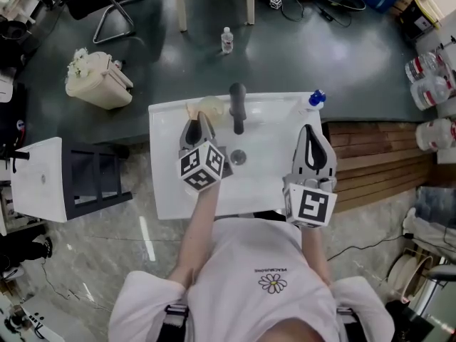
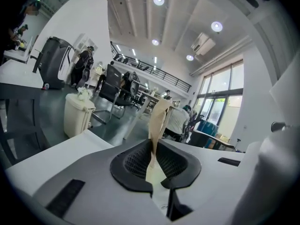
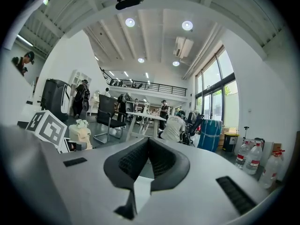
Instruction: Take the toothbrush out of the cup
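A pale, see-through cup [image 1: 211, 106] stands at the back left of the white sink [image 1: 165, 180], left of the faucet. My left gripper [image 1: 199, 120] reaches up to the cup from the near side. In the left gripper view its black pads [image 2: 174, 162] are shut on a thin beige toothbrush [image 2: 158, 119], which sticks up past the fingertips of the left gripper [image 2: 153, 146]. In the head view the toothbrush is too small to make out. My right gripper [image 1: 307, 130] hovers over the sink's right side, pointing away from me. The right gripper [image 3: 149, 143] is shut and empty.
A dark faucet [image 1: 237, 108] stands at the sink's back centre, with the drain [image 1: 238, 157] below it. A blue-capped bottle [image 1: 316, 98] is at the back right corner. Wooden slats [image 1: 377, 164] lie to the right, a black rack [image 1: 96, 180] to the left, a cream bin [image 1: 98, 81] beyond.
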`<state>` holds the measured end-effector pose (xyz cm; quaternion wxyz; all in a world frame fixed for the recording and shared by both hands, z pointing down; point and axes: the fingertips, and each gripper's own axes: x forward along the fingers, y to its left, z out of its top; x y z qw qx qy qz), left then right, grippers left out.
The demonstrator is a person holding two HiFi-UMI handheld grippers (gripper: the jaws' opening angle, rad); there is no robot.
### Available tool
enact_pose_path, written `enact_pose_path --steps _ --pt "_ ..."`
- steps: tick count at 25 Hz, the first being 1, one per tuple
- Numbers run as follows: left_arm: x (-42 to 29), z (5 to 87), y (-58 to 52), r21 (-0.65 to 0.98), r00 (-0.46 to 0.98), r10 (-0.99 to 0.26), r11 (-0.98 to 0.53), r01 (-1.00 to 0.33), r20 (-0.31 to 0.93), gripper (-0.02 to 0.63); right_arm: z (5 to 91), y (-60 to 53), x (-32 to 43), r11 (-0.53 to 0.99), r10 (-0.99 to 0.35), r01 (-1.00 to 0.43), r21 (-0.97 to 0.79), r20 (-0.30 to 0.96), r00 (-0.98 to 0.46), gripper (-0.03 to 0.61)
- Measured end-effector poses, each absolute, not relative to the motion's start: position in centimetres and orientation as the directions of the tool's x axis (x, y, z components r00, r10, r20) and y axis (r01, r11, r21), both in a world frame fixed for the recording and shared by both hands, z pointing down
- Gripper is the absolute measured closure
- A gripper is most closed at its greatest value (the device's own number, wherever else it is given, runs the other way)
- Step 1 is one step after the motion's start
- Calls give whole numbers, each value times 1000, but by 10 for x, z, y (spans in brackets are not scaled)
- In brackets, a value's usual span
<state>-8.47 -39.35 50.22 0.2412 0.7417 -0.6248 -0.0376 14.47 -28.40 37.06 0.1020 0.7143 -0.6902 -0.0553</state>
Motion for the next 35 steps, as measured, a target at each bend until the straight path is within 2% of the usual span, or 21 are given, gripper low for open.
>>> enact_pose_path --steps 6,21,28,35 --pt "-82 494 -390 394 221 -947 -115 -912 235 575 375 -286 147 -19 -997 -977 213 65 33 566" --pt "-91 406 -374 306 172 -981 -136 -942 91 575 359 -293 144 12 -1000 -984 180 7 -11 566" --pt "-92 320 -363 226 167 -980 -188 -956 -109 575 345 -297 137 42 -998 -984 171 -38 -49 566" --pt "-89 255 -330 28 150 -945 -165 -986 -291 581 338 -298 133 65 -995 -984 164 -59 -75 566"
